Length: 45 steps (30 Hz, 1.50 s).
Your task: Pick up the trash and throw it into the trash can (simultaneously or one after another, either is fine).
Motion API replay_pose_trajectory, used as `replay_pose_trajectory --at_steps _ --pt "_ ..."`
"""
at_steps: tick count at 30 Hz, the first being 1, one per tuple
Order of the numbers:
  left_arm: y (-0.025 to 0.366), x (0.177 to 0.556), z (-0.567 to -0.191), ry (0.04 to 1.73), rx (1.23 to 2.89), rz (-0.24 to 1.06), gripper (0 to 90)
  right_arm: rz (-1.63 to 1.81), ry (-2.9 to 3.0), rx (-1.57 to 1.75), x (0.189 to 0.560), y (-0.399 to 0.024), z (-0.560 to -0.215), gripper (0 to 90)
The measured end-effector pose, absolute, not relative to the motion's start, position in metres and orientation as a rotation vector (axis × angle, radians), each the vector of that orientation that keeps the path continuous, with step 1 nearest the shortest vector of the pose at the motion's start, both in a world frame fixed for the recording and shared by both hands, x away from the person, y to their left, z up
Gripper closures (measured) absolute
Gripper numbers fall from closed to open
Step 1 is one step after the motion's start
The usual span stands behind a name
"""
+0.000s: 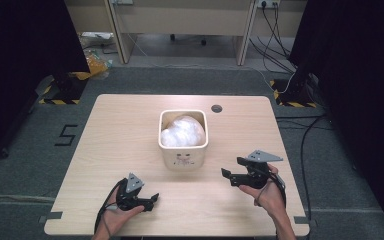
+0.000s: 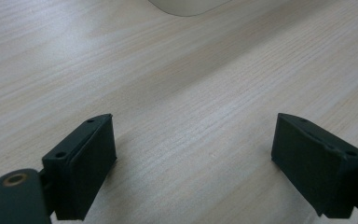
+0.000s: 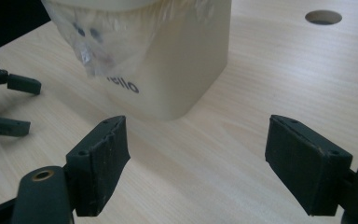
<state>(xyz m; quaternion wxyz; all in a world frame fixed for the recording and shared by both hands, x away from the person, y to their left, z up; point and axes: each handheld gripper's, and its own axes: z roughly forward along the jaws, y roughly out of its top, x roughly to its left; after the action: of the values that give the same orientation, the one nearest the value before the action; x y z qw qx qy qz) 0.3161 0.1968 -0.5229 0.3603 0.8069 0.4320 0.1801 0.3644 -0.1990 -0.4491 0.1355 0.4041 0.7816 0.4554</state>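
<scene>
— What's on the table (image 1: 120, 130), counted out?

— One cream bin (image 1: 183, 150), standing upright near the middle, a little toward the far side. It holds one bundle of clear plastic (image 1: 182, 131), crumpled and whitish, filling most of the opening. From the right gripper view a flap of that plastic hangs over the bin's near wall, above some dark printed letters (I can't make out the whole word).

— And tools?

— Two. The left gripper (image 1: 152, 199) sits low over the near left part of the table, held by one hand (image 1: 114, 216). The right gripper (image 1: 228, 176) is at the near right, in the other hand (image 1: 266, 192), pointing toward the bin.

— Gripping anything?

— No. In the left gripper view its two jaws stand wide apart over bare wood, with only the bin's rounded base at the far edge. The right gripper's two jaws are spread as well, the bin just beyond them and nothing between.

— Anything else on the tabletop?

— One round hole (image 1: 216, 108) at the far side, right of the bin. In the right gripper view the left gripper's two jaw tips lie off to the left.
</scene>
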Motion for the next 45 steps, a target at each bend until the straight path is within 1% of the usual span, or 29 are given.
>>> replay_pose_trajectory --at_steps 17,24,25,27,33,45 --pt "0.197 0.316 -0.523 1.115 2.077 0.464 12.7 1.19 2.332 1.22 0.348 -0.206 -0.491 21.2" --pt "0.197 0.316 -0.523 1.116 2.075 0.463 12.7 1.052 2.357 1.206 0.345 -0.205 -0.511 19.9" --pt "0.197 0.316 -0.523 1.115 2.078 0.464 12.7 1.046 2.36 1.2 0.344 -0.205 -0.514 17.6" --pt "0.197 0.316 -0.523 1.115 2.078 0.463 12.7 1.054 2.353 1.172 0.344 -0.204 -0.516 16.3" --pt "0.197 0.316 -0.523 1.115 2.077 0.464 12.7 1.0 2.349 1.133 0.341 -0.199 -0.517 15.8" --pt "0.197 0.316 -0.523 1.115 2.078 0.463 12.7 1.0 2.349 1.133 0.341 -0.199 -0.517 15.7"
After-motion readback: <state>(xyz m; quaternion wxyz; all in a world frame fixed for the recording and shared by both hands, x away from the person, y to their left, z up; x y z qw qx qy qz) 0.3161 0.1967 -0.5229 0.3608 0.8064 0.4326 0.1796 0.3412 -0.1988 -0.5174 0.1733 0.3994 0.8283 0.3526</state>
